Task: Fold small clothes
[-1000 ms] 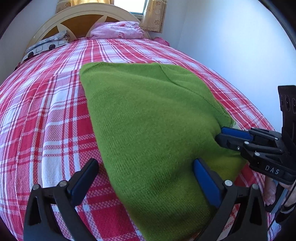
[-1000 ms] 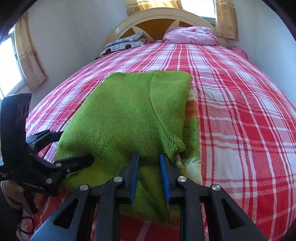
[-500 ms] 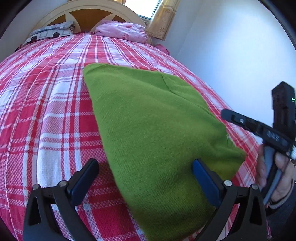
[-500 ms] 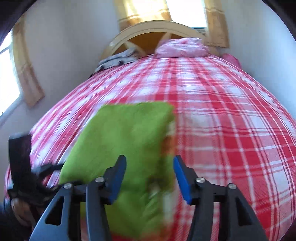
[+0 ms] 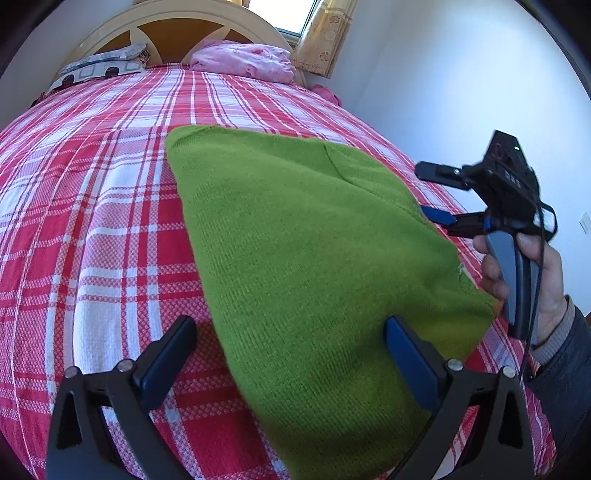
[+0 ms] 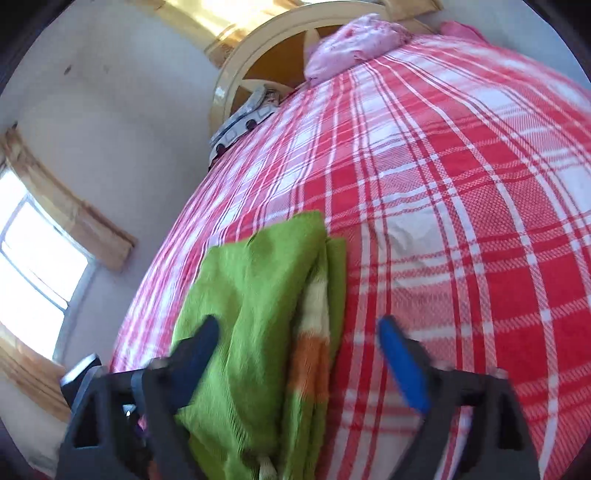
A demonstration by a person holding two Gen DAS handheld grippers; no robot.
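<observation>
A folded green knit sweater (image 5: pixel 303 258) lies on the red and white checked bed cover (image 5: pixel 92 221). My left gripper (image 5: pixel 291 350) stands open low over its near edge, its pads apart and pressing on nothing. In the right wrist view the sweater (image 6: pixel 258 295) shows an orange and cream stripe along its folded edge. My right gripper (image 6: pixel 299 343) is tilted, its jaws opening wide, with the sweater's edge below them and no pad on it. From the left wrist view the right gripper (image 5: pixel 432 195) hangs in a hand beside the sweater's right edge.
A cream and brown headboard (image 5: pixel 173 33) stands at the far end, with a pink bundle (image 5: pixel 243 61) and a patterned pillow (image 5: pixel 99 66) before it. A white wall (image 5: pixel 461 92) runs along the bed's right side. A window (image 6: pixel 33 266) lies to the left.
My right gripper let go of the sweater's near corner, opened wide, rolled and drew away to the right. The left gripper stayed open in about the same place.
</observation>
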